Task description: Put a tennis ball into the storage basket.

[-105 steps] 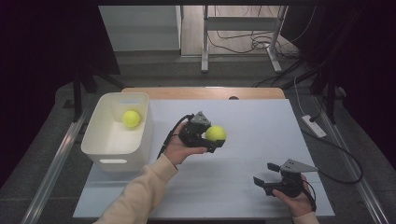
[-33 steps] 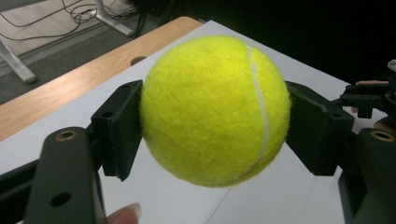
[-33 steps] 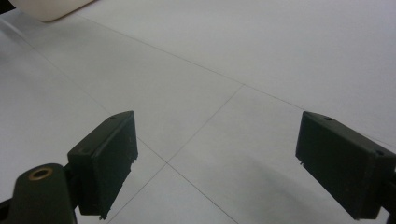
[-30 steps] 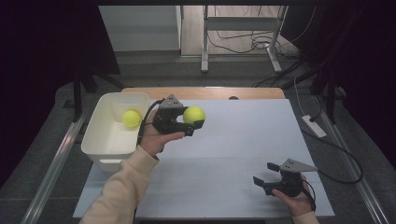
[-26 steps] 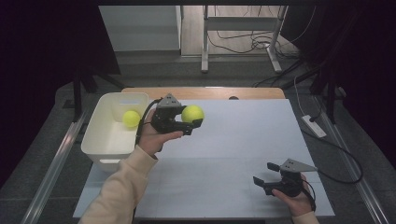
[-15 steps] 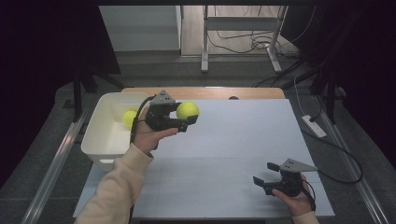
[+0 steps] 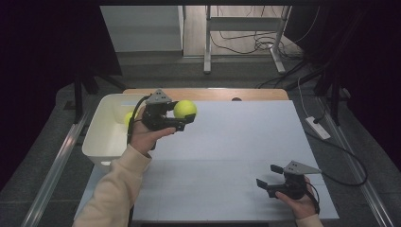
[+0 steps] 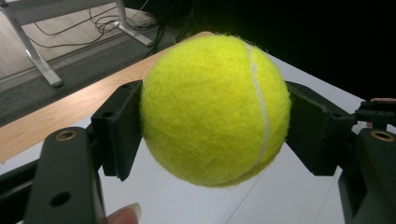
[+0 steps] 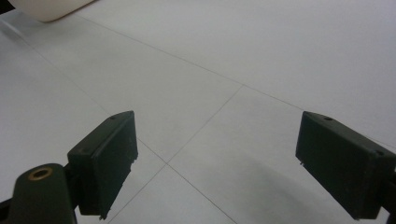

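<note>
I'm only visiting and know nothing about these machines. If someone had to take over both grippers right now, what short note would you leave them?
Left gripper: shut on a tennis ball, held in the air near the right rim of the white tub; the ball is not over the tub yet.
Right gripper: open, holding nothing, low over the white table near its front right corner.
Done: one other tennis ball already lies inside the tub.
Left: probably carry the held ball over the tub and open the jaws to drop it in. I see no further balls on the table.
</note>
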`<state>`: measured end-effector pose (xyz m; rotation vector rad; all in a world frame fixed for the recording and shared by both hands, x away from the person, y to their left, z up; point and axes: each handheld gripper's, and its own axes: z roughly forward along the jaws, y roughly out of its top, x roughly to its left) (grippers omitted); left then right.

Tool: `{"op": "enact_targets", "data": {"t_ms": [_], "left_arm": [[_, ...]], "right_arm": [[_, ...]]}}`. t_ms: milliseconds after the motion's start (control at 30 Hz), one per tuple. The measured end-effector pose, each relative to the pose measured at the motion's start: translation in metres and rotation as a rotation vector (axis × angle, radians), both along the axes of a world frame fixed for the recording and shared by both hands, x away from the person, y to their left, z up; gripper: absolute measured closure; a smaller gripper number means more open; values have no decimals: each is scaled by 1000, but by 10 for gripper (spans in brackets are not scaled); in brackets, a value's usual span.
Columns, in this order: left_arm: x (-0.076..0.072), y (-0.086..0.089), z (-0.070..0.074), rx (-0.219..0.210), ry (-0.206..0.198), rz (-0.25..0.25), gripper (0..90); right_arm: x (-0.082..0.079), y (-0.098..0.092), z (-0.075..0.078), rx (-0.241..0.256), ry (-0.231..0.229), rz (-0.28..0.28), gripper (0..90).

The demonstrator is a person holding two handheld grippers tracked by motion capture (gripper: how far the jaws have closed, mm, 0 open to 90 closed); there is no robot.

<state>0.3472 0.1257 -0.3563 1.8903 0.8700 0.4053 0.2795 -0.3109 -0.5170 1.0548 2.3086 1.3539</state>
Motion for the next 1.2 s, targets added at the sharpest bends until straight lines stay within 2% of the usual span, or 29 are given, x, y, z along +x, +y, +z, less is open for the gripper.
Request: {"op": "enact_targets", "data": {"t_ms": [1200], "left_arm": [[1,41,7,-23,-24,121,271]], "right_arm": [[0,0,0,-2,1,-1,126]]}}
